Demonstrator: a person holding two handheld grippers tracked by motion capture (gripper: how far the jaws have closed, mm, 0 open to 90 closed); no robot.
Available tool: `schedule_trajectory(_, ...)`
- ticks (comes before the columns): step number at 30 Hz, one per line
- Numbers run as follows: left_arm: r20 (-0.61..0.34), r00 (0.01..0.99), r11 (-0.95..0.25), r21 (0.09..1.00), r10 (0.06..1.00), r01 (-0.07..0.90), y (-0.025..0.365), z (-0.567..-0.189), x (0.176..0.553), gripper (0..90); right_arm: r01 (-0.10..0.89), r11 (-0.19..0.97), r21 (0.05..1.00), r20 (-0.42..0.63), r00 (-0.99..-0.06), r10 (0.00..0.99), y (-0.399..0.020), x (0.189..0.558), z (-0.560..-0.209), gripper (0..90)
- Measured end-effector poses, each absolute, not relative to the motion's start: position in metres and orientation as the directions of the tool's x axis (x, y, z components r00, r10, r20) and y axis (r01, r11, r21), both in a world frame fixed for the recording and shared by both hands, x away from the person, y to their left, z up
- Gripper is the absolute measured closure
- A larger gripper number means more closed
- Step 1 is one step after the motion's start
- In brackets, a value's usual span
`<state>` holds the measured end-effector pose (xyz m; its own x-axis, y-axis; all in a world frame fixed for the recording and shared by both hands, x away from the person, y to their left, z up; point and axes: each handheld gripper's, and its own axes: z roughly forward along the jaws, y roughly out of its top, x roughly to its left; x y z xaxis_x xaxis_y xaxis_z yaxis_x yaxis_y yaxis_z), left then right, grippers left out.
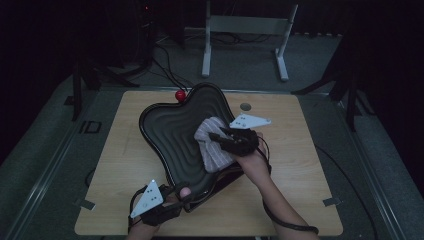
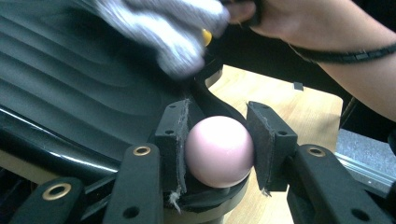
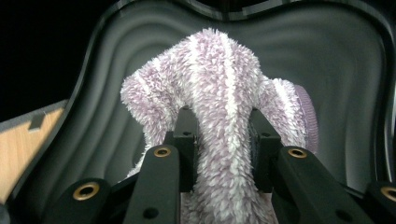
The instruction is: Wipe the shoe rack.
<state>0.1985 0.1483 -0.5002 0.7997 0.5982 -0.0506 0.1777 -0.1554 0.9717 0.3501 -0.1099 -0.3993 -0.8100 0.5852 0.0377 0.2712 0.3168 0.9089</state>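
Note:
A black tray (image 1: 170, 125) with a wavy ribbed floor lies tilted on the wooden table. A pink ball (image 2: 219, 154) sits at its near rim, and my left gripper (image 1: 184, 192) is shut on it, both pads against the ball. The left gripper view shows the same grip (image 2: 219, 140) over the tray's rim (image 2: 70, 93). Over the tray's right half, my right gripper (image 1: 217, 136) is shut on a fuzzy purple-and-white striped sock (image 1: 212, 145). In the right gripper view the sock (image 3: 210, 70) bulges above the jaws (image 3: 223, 135), hanging in front of the tray's floor (image 3: 350, 70).
A small red ball (image 1: 180, 94) rests at the table's far edge, against the tray's rim. A grey round plug (image 1: 245, 106) is set into the tabletop (image 1: 310, 165). A white frame (image 1: 245, 25) stands on the floor behind. The right gripper's cable loops near the front edge.

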Motion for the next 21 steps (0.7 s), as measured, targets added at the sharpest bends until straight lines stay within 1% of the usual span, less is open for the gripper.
schedule_trajectory(3,-0.051,0.800,-0.155,0.972,0.597,0.178,0.148,-0.500,0.199,60.3,0.260,0.317,0.912,0.031,-0.814,0.579,-0.103,0.354,-0.391,70.3)
schedule_trajectory(7,-0.050,0.801,-0.156,0.972,0.597,0.177,0.149,-0.500,0.199,60.3,0.233,0.329,0.915,0.005,-0.822,0.570,-0.083,0.367,-0.375,70.3)
schedule_trajectory(12,-0.048,0.802,-0.158,0.972,0.596,0.176,0.149,-0.500,0.199,60.3,0.233,0.318,0.919,0.011,-0.821,0.570,-0.069,0.382,-0.364,70.3)
schedule_trajectory(21,-0.047,0.803,-0.160,0.971,0.594,0.175,0.149,-0.500,0.199,60.3,0.254,0.344,0.904,0.000,-0.804,0.594,-0.043,0.410,-0.362,70.3)
